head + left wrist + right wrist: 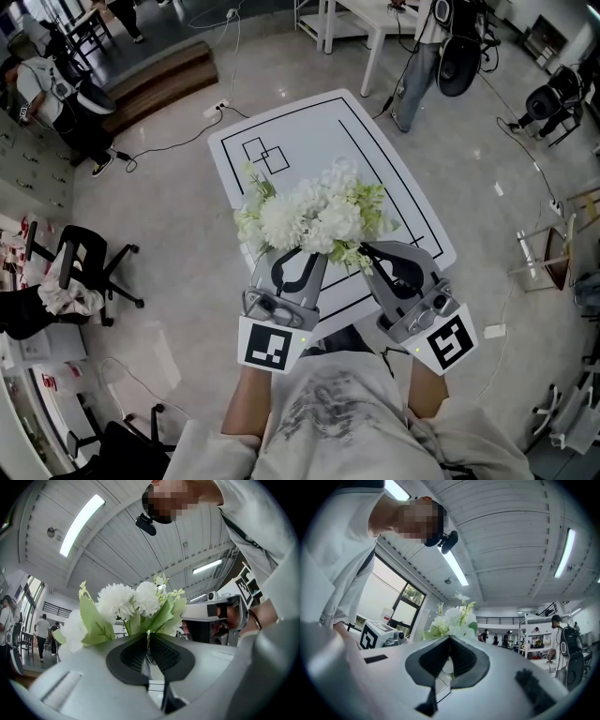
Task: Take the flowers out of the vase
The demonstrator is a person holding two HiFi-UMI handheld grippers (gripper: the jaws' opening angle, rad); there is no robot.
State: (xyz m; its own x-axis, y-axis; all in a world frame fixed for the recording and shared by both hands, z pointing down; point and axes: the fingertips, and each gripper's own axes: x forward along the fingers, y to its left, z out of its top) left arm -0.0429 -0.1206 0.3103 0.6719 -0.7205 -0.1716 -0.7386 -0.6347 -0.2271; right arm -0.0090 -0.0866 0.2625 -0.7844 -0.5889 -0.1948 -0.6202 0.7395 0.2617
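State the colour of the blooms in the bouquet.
White, with pale green leaves; the bouquet shows best in the head view.

From your head view, the flowers [314, 220] hide their own stems. They also cover part of the surface [309, 131].

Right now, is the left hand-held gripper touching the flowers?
Touching. The left gripper view shows the left hand-held gripper with its jaws closed on the stems of the flowers, which rise straight from its tips.
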